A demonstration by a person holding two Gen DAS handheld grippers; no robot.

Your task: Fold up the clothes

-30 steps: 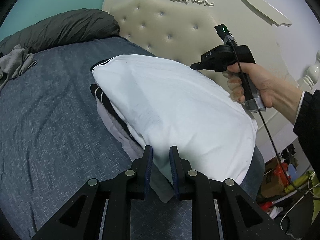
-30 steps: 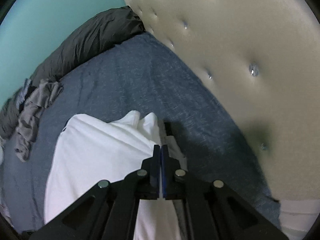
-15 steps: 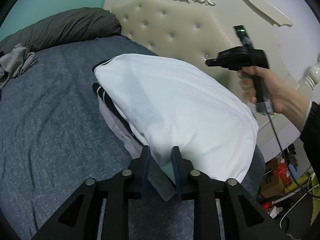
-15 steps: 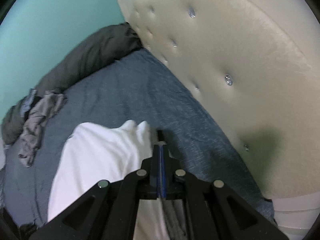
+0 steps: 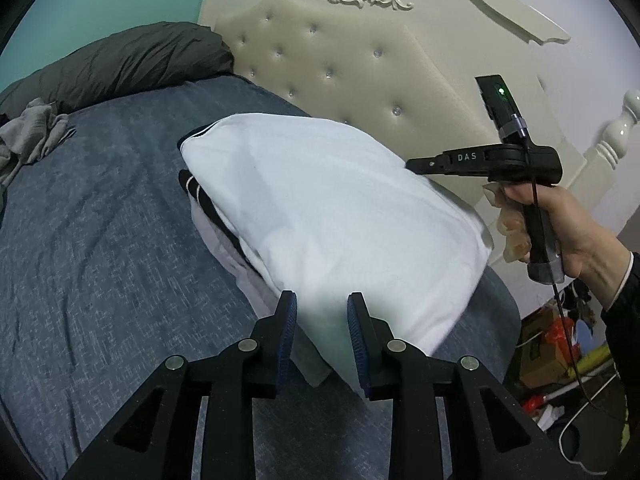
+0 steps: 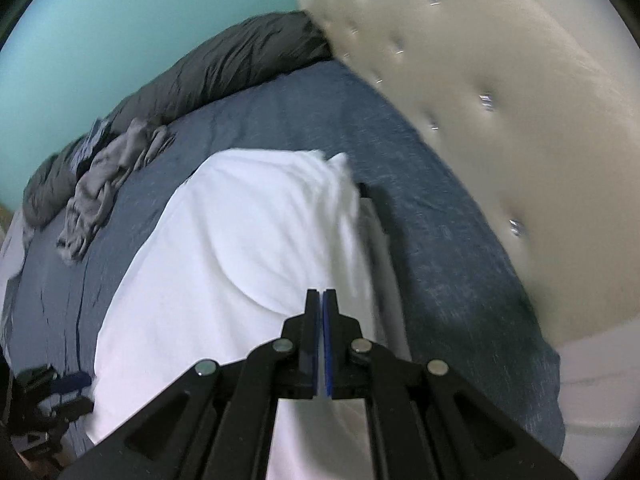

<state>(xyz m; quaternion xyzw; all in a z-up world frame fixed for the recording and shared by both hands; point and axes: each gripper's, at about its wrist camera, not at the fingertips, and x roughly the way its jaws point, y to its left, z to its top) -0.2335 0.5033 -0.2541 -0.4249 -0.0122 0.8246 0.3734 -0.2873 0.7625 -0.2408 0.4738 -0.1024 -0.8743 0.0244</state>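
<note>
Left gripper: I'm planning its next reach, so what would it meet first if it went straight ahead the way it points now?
The folded white garment. The left gripper is open, with the garment's near edge already between its fingers, so contact looks near-immediate; exact depth is unclear.

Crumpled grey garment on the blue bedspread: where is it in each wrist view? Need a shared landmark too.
Left wrist: crumpled grey garment at the far left edge, below the dark grey duvet.
Right wrist: crumpled grey garment left of centre, beside the folded white shirt.
Shared landmark: the cream tufted headboard, right of the bedspread in both.
</note>
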